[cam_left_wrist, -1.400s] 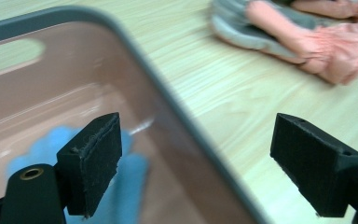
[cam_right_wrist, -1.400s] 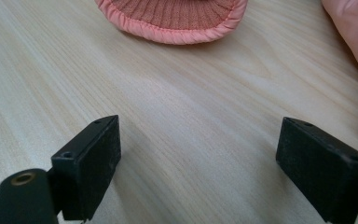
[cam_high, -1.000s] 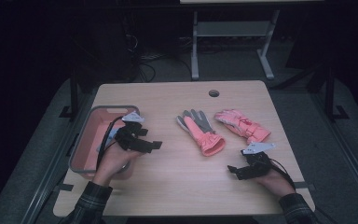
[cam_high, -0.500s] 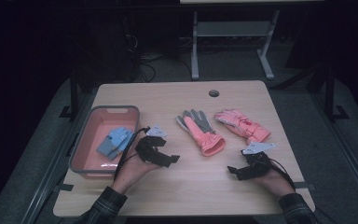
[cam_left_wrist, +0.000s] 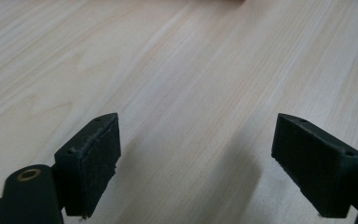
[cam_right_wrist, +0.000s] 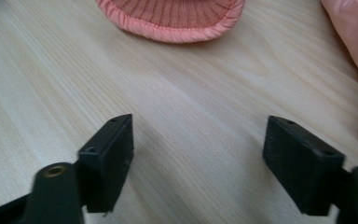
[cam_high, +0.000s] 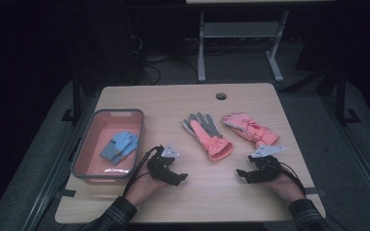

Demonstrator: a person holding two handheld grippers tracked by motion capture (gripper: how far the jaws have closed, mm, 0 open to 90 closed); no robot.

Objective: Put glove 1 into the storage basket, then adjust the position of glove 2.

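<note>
Both tongs are released and empty: the left tongs (cam_high: 179, 179) rest low on the pale wooden tabletop (cam_high: 173, 101), while the right tongs (cam_high: 241, 173), whose jaws have just been closing a little with nothing between them, face the ribbed cuff of the coral-and-grey knit glove (cam_high: 207, 134). To my eye the next pick is that glove; take it squarely by the cuff, clear of the pink padded glove (cam_high: 250, 129), before carrying it to the pink plastic bin (cam_high: 84, 149).

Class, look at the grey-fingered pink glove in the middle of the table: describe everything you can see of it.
The pink knitted glove with grey fingers lies flat on the pale wooden table, fingers pointing away from the person and ribbed, gathered cuff nearest them. It looks soft and woollen. Nothing holds it; it lies apart from the other pink glove to its right.
</note>
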